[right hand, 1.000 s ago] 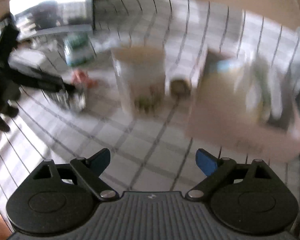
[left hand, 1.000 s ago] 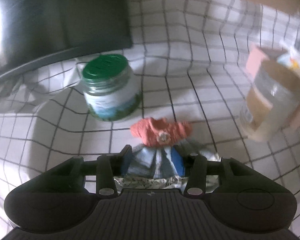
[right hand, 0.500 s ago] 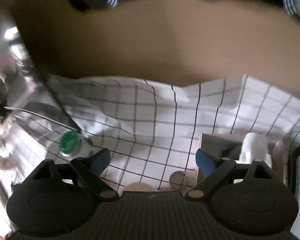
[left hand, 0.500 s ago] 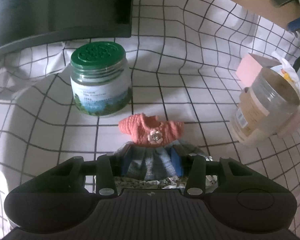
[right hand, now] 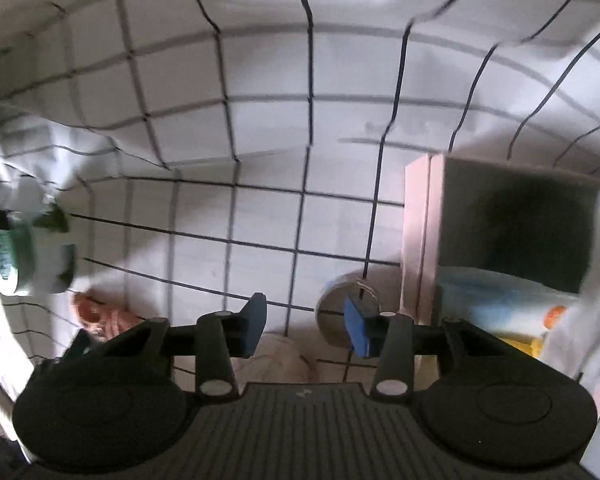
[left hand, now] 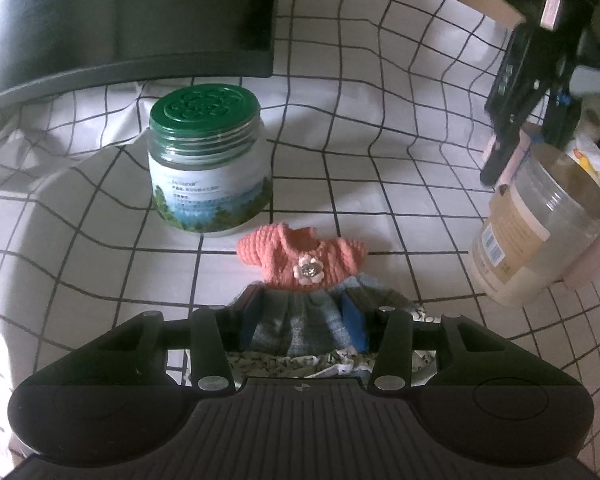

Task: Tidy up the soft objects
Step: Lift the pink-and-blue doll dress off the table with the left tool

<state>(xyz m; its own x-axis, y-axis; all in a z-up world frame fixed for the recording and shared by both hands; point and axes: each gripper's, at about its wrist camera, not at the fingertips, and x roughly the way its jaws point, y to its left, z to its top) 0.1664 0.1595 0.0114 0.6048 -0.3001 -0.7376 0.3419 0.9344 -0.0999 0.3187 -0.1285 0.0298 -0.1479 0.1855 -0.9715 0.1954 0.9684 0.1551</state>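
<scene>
left gripper (left hand: 303, 316) clamped on the doll dress (left hand: 302, 280); right gripper (right hand: 305, 328) jaws apart, holding nothing.
the dress lies flat on the checked cloth (left hand: 380, 168), just in front of a green-lidded jar (left hand: 206, 160); a clear jar (left hand: 536, 232) stands to its right, a pink box (right hand: 500, 240) beyond.

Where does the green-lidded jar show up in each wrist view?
Left wrist: green-lidded jar stands upright left of centre, just behind the knitted doll dress.
Right wrist: the jar is a blurred shape at the far left edge, above the dress's orange top.
Shared landmark: the checked tablecloth.
</scene>
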